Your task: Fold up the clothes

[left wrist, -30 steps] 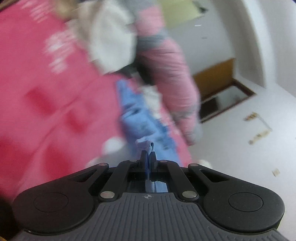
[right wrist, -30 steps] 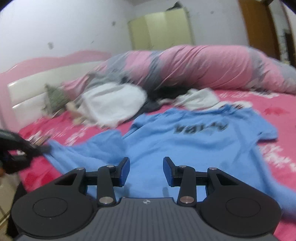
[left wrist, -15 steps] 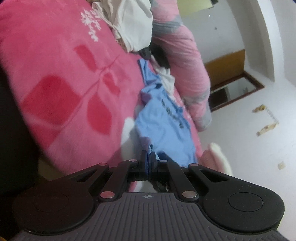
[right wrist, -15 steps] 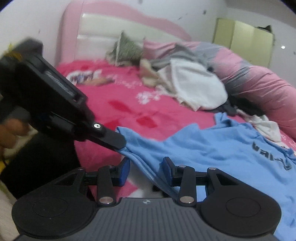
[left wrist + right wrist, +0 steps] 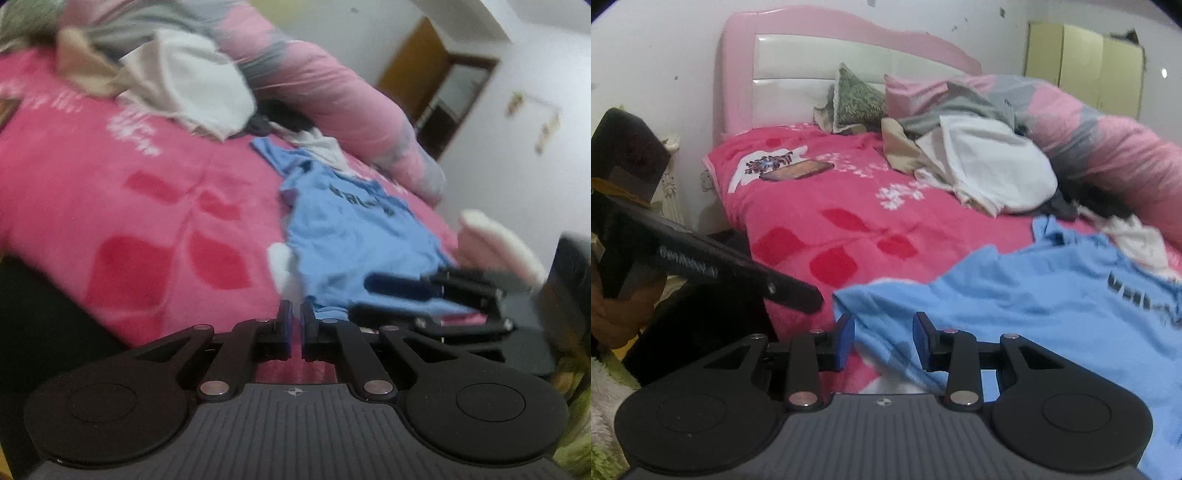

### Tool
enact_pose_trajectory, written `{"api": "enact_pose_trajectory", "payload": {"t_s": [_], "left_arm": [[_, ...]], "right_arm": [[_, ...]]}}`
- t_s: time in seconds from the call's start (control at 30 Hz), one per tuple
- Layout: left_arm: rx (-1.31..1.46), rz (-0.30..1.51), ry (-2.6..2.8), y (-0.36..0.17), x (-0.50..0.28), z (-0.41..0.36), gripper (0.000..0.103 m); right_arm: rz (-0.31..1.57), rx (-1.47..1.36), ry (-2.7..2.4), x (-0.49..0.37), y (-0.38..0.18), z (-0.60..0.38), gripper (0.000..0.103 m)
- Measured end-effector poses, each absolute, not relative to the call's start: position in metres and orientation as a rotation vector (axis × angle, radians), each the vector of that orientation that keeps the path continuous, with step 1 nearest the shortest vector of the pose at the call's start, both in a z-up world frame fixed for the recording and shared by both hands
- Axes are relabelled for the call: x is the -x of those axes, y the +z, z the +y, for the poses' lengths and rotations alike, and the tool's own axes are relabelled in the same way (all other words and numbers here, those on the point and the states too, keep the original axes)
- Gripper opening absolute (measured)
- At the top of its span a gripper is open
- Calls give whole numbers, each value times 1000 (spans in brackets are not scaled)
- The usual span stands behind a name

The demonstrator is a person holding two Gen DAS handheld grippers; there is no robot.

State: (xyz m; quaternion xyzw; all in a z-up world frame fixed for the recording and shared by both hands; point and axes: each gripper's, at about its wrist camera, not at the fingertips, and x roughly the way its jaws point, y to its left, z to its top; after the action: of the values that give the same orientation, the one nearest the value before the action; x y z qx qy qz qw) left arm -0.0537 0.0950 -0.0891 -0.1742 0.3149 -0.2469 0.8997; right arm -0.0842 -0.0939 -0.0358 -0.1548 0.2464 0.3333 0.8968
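Here the blue T-shirt (image 5: 1034, 314) lies spread on the pink blanket (image 5: 849, 221) of the bed, its near corner at the bed's edge. The right hand-held gripper (image 5: 882, 339) sits at that corner with its jaws apart, a fold of the shirt between them but not pinched. The left hand-held gripper (image 5: 295, 325) is clenched with its jaws almost together and nothing between them, just beside the shirt's edge. Farther back lie a heap of white and beige clothes (image 5: 990, 166) and a rolled pink and grey quilt (image 5: 1108, 147).
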Motion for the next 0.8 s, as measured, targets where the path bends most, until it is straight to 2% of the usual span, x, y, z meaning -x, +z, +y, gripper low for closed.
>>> {"api": "enact_pose_trajectory", "payload": {"t_s": [0.1, 0.17, 0.2, 0.23, 0.27, 0.33, 0.47, 0.53, 0.6, 0.67, 0.8], "left_arm": [[353, 657, -526, -91, 49, 88, 3], [353, 655, -529, -92, 49, 89, 3], [356, 657, -529, -93, 49, 89, 3], [359, 660, -529, -93, 49, 90, 3], [362, 663, -529, -93, 49, 90, 3], [371, 669, -529, -93, 51, 92, 3], [429, 680, -541, -93, 55, 102, 3], [467, 687, -556, -94, 54, 107, 7], [513, 697, -569, -95, 53, 111, 20], [568, 705, -574, -96, 48, 115, 23], [708, 757, -616, -102, 32, 120, 49]], "right_arm": [[491, 402, 679, 83, -40, -86, 37], [487, 469, 684, 81, -47, -79, 24], [487, 501, 679, 80, -51, -76, 23], [487, 532, 671, 78, -55, -73, 17], [487, 561, 665, 77, -59, -71, 8], [486, 554, 668, 79, -58, -73, 3], [498, 494, 687, 86, -49, -84, 2], [520, 466, 694, 88, -48, -91, 2], [552, 450, 693, 86, -54, -94, 2], [560, 444, 688, 86, -57, -94, 2], [549, 428, 693, 85, -57, -91, 2]]}}
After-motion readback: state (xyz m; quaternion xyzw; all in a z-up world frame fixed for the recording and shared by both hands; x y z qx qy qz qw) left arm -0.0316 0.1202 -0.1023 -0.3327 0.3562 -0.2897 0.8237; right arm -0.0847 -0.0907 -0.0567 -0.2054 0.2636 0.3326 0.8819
